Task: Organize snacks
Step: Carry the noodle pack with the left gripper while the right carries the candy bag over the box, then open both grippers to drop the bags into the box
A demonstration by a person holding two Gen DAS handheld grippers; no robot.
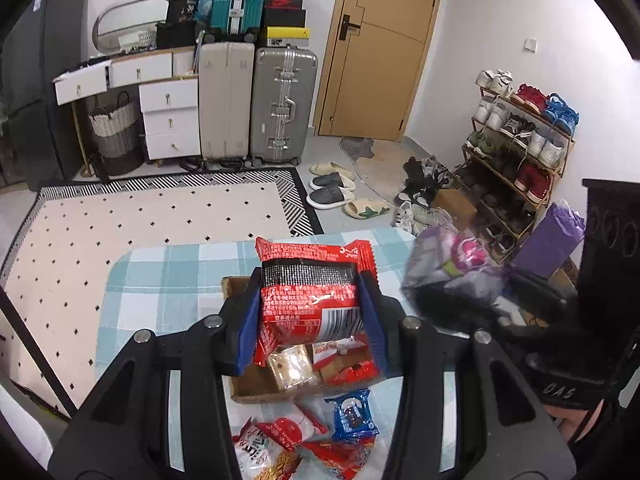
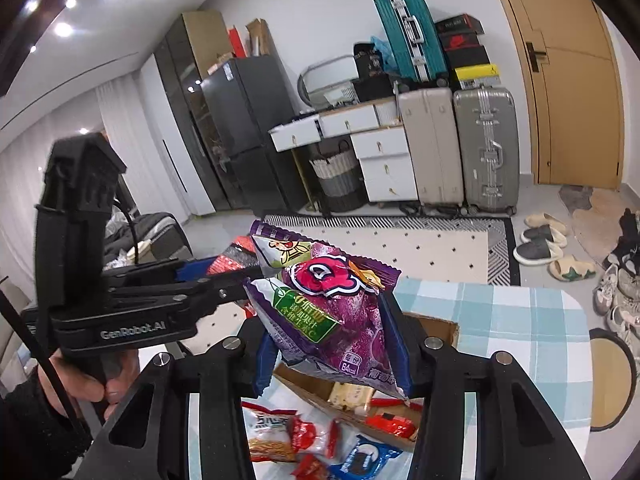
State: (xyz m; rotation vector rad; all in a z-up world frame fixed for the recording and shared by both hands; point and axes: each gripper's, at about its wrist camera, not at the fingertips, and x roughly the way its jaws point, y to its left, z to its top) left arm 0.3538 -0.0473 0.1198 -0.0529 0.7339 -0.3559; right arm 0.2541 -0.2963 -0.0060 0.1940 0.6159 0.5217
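Left gripper (image 1: 310,304) clamps red packet (image 1: 310,280) – right gripper (image 2: 334,336) clamps purple packet (image 2: 320,304).

White walls, a wooden door (image 1: 376,48), 3 suitcases (image 1: 256,96), white drawers (image 1: 170,116), a shoe rack (image 1: 516,152), a patterned rug (image 1: 152,216).

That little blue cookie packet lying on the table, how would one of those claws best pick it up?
Probably from above, pinching the blue cookie packet across its narrow width near the middle. It lies flat on the checked tablecloth, with red packets crowding its lower-left edge, so its other long side looks freest.
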